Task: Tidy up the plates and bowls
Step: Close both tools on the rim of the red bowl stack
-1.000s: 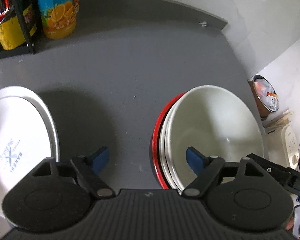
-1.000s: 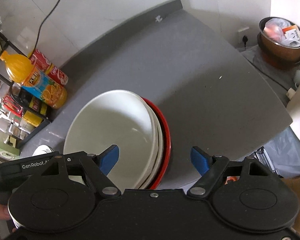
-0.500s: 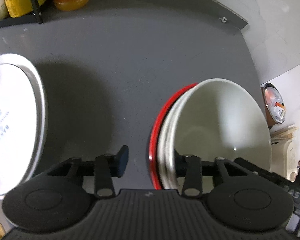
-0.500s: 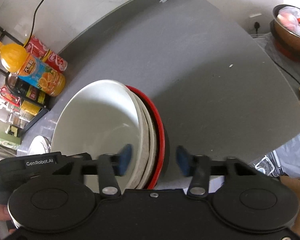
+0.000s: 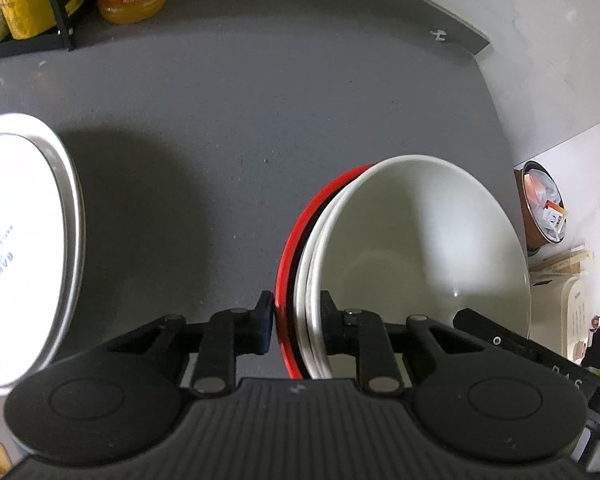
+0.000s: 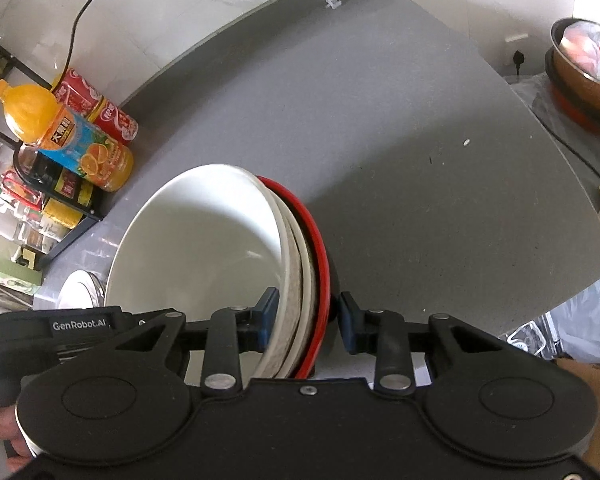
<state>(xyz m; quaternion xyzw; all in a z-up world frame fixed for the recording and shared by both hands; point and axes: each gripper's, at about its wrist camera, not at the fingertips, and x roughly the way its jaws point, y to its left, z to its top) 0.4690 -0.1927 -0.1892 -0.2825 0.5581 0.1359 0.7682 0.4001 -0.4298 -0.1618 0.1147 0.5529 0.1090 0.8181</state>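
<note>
So progress-wise it looks like the stacking part is basically sorted: the glossy white ceramic bowls [image 5: 420,248] are nested inside each other and sit in a red-rimmed bowl with a black outside [image 5: 290,256], all one pile on the grey matte countertop [image 5: 260,100]. What's left, I'd guess, is getting that pile to wherever it belongs, plus dealing with the round white plate with the silvery rim and faint printed lettering [image 5: 24,240], which sits well off to the left gripper's left side on its own. Now the claws. The left gripper [image 5: 296,320] is squeezed nearly closed right on the near edge of the pile, one pad against the red bowl's outside and the other inside the top white bowl, so it's pinching all the rims together. The right gripper [image 6: 306,320] grips the opposite edge the same way, though there's a sliver of gap at its outer pad, so I can't swear it's fully tight. Further out past the bowls it's bare counter, then an orange juice bottle [image 6: 64,132] and red cans [image 6: 96,108] by a black wire rack [image 6: 32,168] against the wall.
</note>
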